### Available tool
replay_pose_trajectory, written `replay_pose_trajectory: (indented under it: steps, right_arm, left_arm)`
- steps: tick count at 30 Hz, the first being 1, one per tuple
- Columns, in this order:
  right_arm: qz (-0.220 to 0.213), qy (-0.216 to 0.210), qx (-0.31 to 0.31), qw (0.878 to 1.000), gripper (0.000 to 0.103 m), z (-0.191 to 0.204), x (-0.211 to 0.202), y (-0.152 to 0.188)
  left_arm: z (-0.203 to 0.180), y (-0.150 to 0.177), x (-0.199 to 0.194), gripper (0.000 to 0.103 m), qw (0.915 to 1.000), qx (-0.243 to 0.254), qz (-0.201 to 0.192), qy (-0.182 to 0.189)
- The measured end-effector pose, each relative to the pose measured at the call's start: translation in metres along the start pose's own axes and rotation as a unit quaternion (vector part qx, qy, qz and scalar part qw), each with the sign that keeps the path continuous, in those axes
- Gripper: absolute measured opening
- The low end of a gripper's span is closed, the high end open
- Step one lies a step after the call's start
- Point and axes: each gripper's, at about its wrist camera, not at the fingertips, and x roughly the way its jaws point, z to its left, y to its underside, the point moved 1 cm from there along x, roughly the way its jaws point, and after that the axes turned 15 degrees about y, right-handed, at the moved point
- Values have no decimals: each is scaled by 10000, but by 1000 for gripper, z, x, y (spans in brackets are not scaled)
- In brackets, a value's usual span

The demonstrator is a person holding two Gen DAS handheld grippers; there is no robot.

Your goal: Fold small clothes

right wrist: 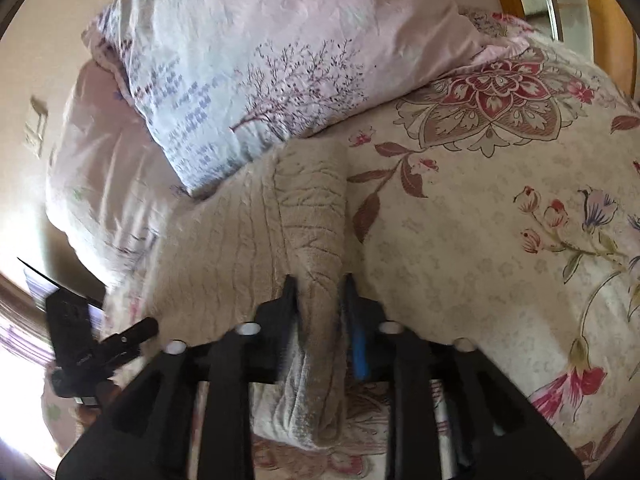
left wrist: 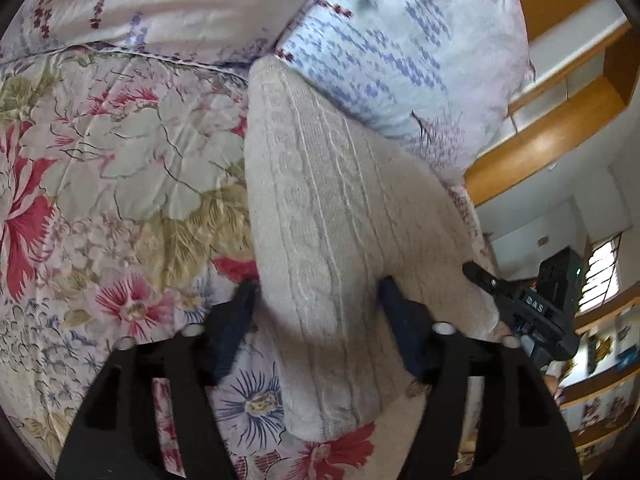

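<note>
A cream cable-knit garment (left wrist: 320, 208) lies on the floral bedspread, its far end touching a pillow. My left gripper (left wrist: 318, 292) has its fingers spread wide on either side of the garment's near end, with the cloth bulging between them. In the right wrist view the same garment (right wrist: 248, 232) runs toward me, and my right gripper (right wrist: 318, 284) is shut on a bunched fold of its right edge. The right gripper shows at the garment's right edge in the left wrist view (left wrist: 480, 276). The left gripper shows at lower left in the right wrist view (right wrist: 132, 332).
Floral bedspread (left wrist: 120, 160) covers the bed, also in the right wrist view (right wrist: 500, 220). A pale blue-and-lilac pillow (left wrist: 400, 48) lies behind the garment, and shows in the right wrist view (right wrist: 248, 68). A wooden headboard or shelf (left wrist: 560, 120) stands at right.
</note>
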Motion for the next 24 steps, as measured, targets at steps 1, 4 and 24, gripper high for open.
replay_pose_trajectory:
  steps: [1, 4, 24]
  right_arm:
    - [45, -127, 102, 9999, 62, -1, -2, -5]
    - [92, -340, 189, 9992, 69, 1, -2, -18]
    - [897, -540, 405, 9937, 69, 0, 46, -38]
  left_arm:
    - [2, -3, -3, 72, 9999, -64, -57, 60]
    - [9, -16, -5, 76, 9990, -359, -135, 242]
    - [-24, -37, 38, 83, 9935, 663, 200, -906]
